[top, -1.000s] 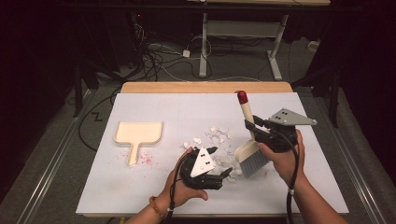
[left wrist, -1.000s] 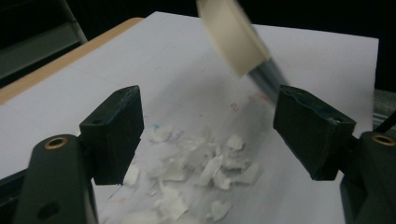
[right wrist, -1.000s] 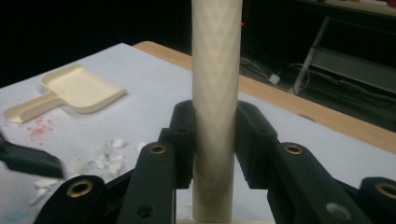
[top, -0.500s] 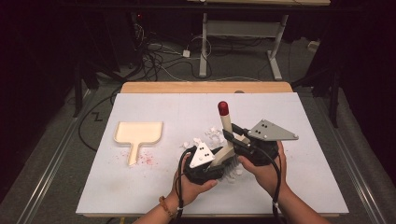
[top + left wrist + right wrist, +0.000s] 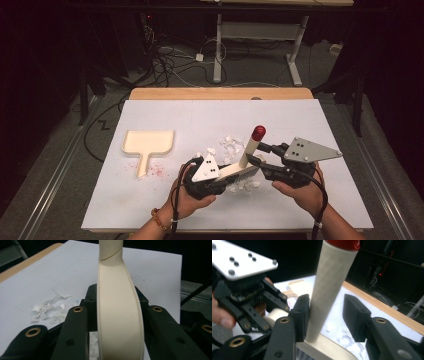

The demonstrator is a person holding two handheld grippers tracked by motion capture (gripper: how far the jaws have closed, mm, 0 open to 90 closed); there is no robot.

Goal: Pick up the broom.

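Observation:
A cream hand brush (image 5: 251, 146) with a red cap (image 5: 258, 133) stands tilted over the white table (image 5: 175, 115), bristles down. My left gripper (image 5: 227, 175) is shut on the brush's curved cream head (image 5: 120, 315). My right gripper (image 5: 256, 154) is open around the handle (image 5: 332, 285): one jaw touches it, the other stands apart. Torn white paper scraps (image 5: 231, 145) lie under and behind the brush. A cream dustpan (image 5: 148, 142) rests flat at the left.
Red crumbs (image 5: 155, 170) are scattered around the dustpan's handle. More paper scraps (image 5: 50, 308) lie left of the brush head. A wooden strip (image 5: 220, 93) runs along the table's far edge, with cables and desk legs on the floor beyond.
The right gripper carried the brush leftward to the left gripper. The left gripper has taken hold of the brush head, and the right jaws have opened off the handle.

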